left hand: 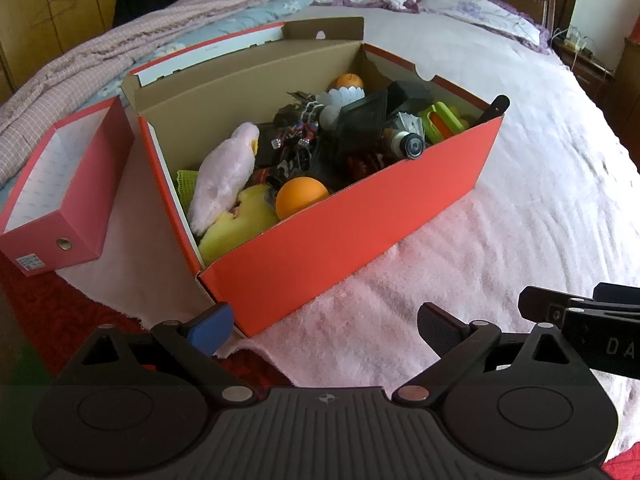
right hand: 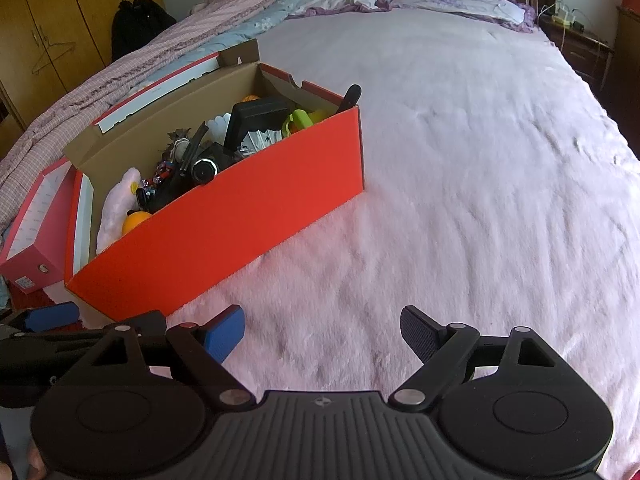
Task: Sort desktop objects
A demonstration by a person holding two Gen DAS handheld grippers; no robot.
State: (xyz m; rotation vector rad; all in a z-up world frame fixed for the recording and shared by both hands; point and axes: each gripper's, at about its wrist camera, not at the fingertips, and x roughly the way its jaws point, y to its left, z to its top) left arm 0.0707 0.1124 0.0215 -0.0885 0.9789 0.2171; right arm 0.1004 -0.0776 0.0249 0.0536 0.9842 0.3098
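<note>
Left gripper (left hand: 324,326) and right gripper (right hand: 322,330) gape empty.

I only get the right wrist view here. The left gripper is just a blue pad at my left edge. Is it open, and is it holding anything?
Observer: Open. The left wrist view shows the left gripper with its fingers wide apart, gripping nothing.
Operator: What lies under the pink plush? The wall of the red box hides it from me.
Observer: A yellow plush, in the near corner beside the orange ball.
Operator: Anything behind the pink one?
Observer: A green mesh piece, against the box's end wall.
</note>
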